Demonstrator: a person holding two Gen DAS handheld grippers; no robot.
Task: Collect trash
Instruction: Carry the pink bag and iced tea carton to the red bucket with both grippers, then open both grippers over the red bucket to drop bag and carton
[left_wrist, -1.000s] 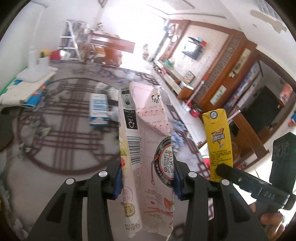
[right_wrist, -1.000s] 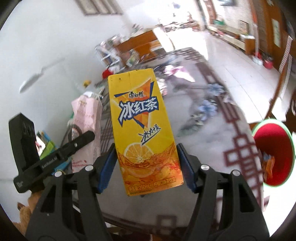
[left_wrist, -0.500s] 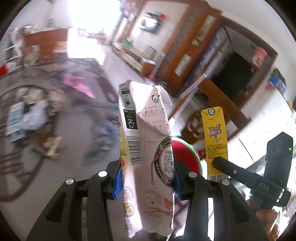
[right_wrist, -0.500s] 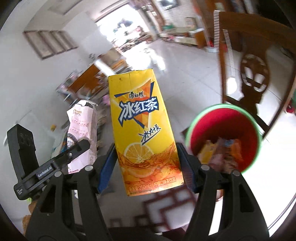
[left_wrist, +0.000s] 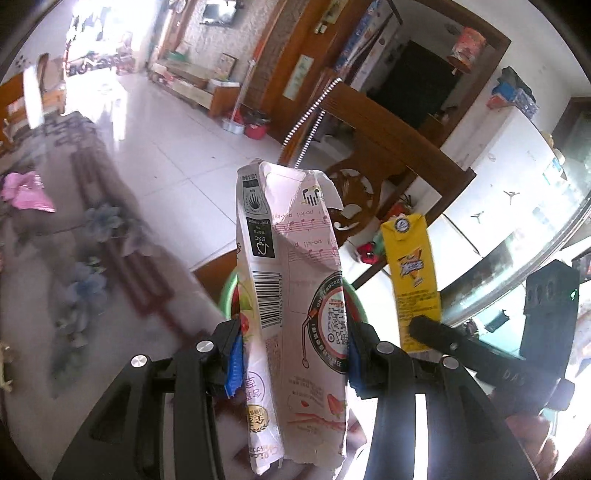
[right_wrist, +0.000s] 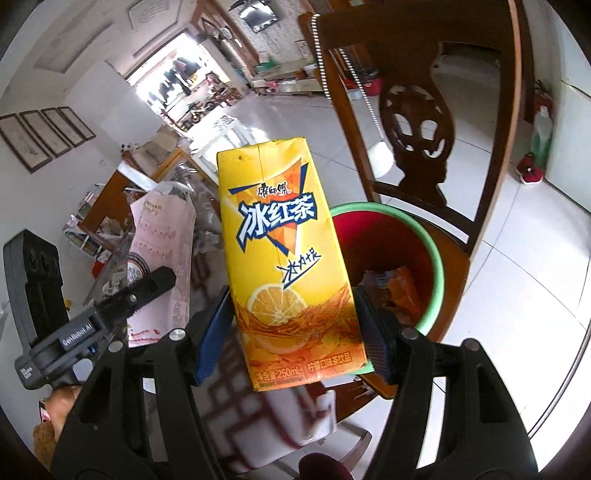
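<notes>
My left gripper (left_wrist: 293, 354) is shut on a crumpled pink and white milk carton (left_wrist: 295, 295), held upright. My right gripper (right_wrist: 295, 332) is shut on a yellow iced tea carton (right_wrist: 284, 266), also upright. The tea carton shows in the left wrist view (left_wrist: 415, 273), and the milk carton shows in the right wrist view (right_wrist: 162, 251). A red bin with a green rim (right_wrist: 428, 251) stands on a wooden chair seat just beyond and below the tea carton. It holds some wrappers (right_wrist: 399, 288). In the left wrist view the bin's rim (left_wrist: 227, 291) peeks out behind the milk carton.
A carved wooden chair back (right_wrist: 417, 122) rises behind the bin. The patterned glass table (left_wrist: 74, 280) lies to the left, with a pink wrapper (left_wrist: 26, 192) on it. White tiled floor (right_wrist: 517, 266) surrounds the chair. A white fridge (left_wrist: 517, 177) stands at right.
Both grippers have swung away from the table to the chair, carrying their cartons. The red bin has come closer and now sits right behind the cartons.
</notes>
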